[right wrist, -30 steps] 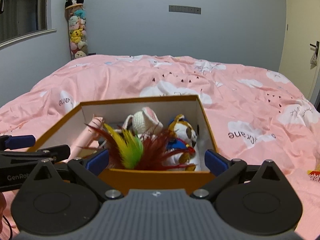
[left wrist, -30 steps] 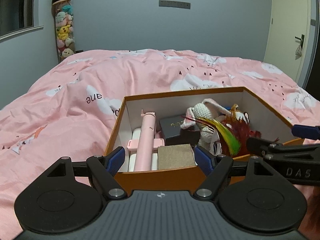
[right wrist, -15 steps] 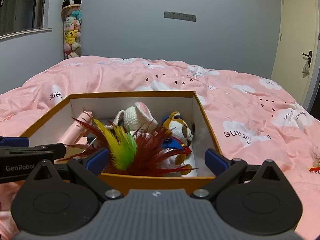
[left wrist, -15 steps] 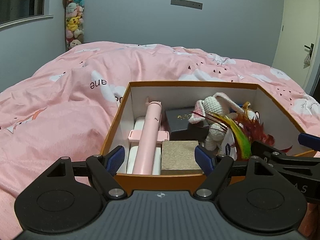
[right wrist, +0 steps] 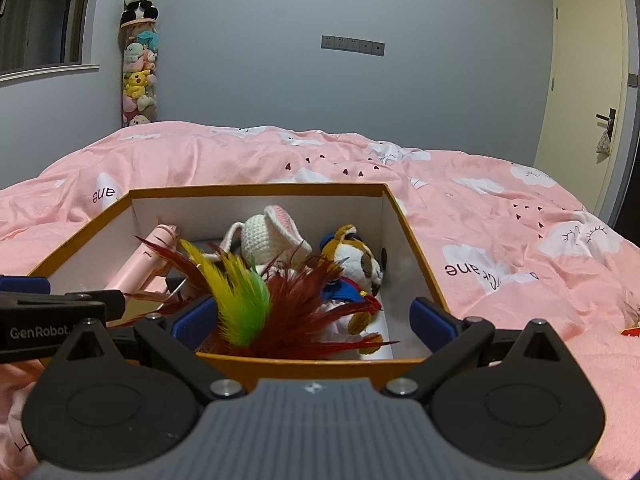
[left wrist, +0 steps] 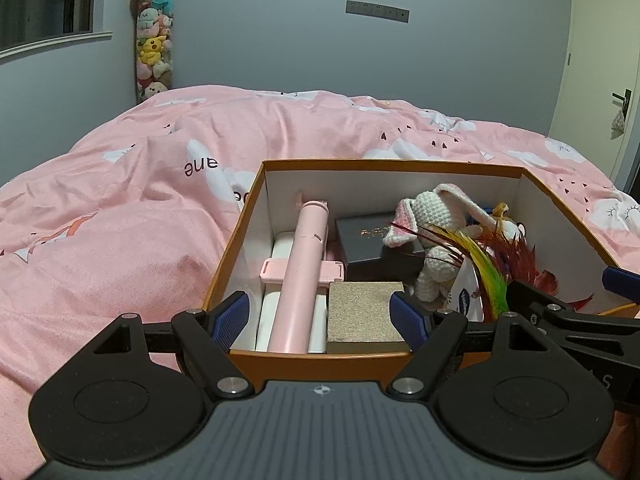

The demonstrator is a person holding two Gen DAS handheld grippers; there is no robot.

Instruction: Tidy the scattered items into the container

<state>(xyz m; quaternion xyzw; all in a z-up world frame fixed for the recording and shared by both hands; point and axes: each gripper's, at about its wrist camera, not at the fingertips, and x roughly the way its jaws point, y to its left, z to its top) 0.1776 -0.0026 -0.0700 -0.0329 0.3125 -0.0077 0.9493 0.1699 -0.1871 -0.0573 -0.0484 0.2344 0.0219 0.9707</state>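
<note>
An orange box (left wrist: 392,166) with white walls rests on the pink duvet. Inside it lie a pink stick (left wrist: 304,272), a dark case (left wrist: 364,240), a gold-brown block (left wrist: 360,312), a crocheted bunny (left wrist: 436,216) and a feather toy (left wrist: 488,268). My left gripper (left wrist: 318,320) is open above the box's near left wall. In the right wrist view the box (right wrist: 256,190) shows the bunny (right wrist: 264,236), a plush dog (right wrist: 356,260) and the feathers (right wrist: 248,300). My right gripper (right wrist: 312,316) is open over the near right part. Neither holds anything.
The pink duvet (left wrist: 120,240) spreads all around the box. A small red and yellow item (right wrist: 631,330) lies on it at the far right. A tall stack of plush toys (left wrist: 154,48) stands against the back wall, and a door (right wrist: 588,100) is at the right.
Both views now look further down into the box, which sits larger and lower in the frames. The items inside have not shifted. Both grippers remain open.
</note>
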